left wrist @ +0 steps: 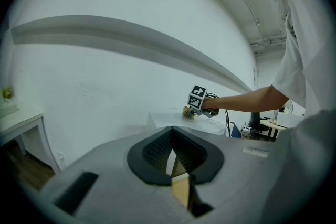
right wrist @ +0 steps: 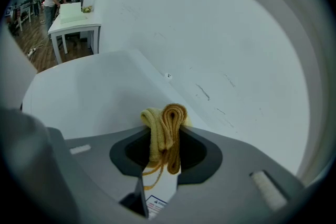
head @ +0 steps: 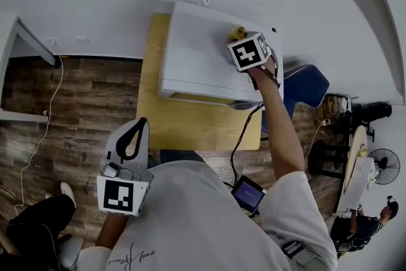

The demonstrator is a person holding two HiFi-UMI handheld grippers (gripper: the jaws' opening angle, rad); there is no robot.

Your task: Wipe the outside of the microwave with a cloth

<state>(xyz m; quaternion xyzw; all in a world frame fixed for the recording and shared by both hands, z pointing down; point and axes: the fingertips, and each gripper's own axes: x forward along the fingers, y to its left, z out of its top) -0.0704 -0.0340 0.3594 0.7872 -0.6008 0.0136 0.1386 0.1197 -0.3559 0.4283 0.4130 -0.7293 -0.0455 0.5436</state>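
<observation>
Fingers (right wrist: 197, 157) around cloth (right wrist: 165, 128), seemingly upright.

- In the head view my right gripper (head: 240, 39) covers most of the cloth (head: 236, 30); only a yellow fold shows at its far side;
- my forearm (head: 279, 130) hides the microwave's (head: 196, 54) near right corner;
- the label (right wrist: 154, 206) between my right jaws has print too small to read.

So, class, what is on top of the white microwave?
The right gripper, jaws shut on a folded yellow cloth, at the microwave top's far right corner. The patch of top beneath cloth and gripper is covered.
</observation>
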